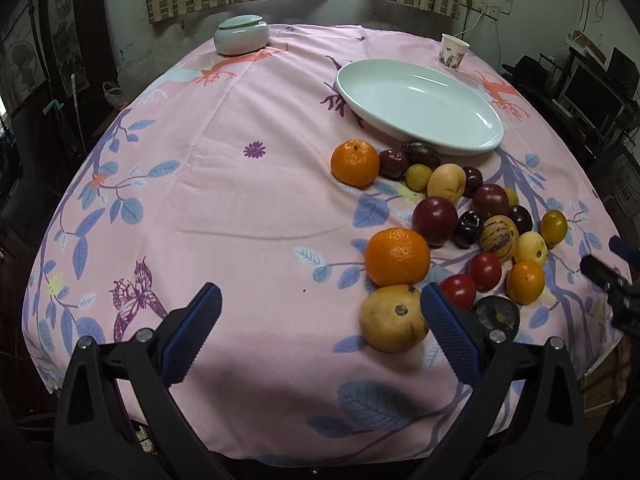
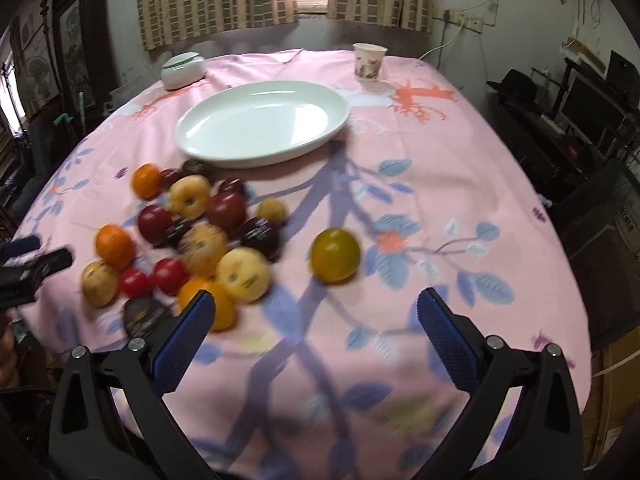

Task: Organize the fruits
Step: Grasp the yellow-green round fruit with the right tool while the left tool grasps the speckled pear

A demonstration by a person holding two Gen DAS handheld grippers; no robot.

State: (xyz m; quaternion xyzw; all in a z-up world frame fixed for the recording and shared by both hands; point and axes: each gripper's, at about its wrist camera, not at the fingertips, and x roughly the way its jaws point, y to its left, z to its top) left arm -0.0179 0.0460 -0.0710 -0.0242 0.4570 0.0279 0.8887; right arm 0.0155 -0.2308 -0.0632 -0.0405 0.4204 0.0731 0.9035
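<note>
Several fruits lie in a loose heap on the pink cloth: oranges (image 1: 397, 256), a tan mango-like fruit (image 1: 393, 318), red tomatoes (image 1: 484, 271), dark plums (image 1: 435, 221). An empty white oval plate (image 1: 420, 106) sits behind the heap; it also shows in the right wrist view (image 2: 264, 122). My left gripper (image 1: 320, 308) is open and empty, just left of the tan fruit. My right gripper (image 2: 316, 312) is open and empty, hovering near a lone yellow-green fruit (image 2: 335, 255) right of the heap (image 2: 200, 240). The right view is motion-blurred.
A pale green lidded jar (image 1: 241, 34) stands at the far left of the table and a paper cup (image 1: 454, 51) at the far right. The table edge runs close below both grippers. Dark furniture and monitors (image 2: 592, 108) stand to the right.
</note>
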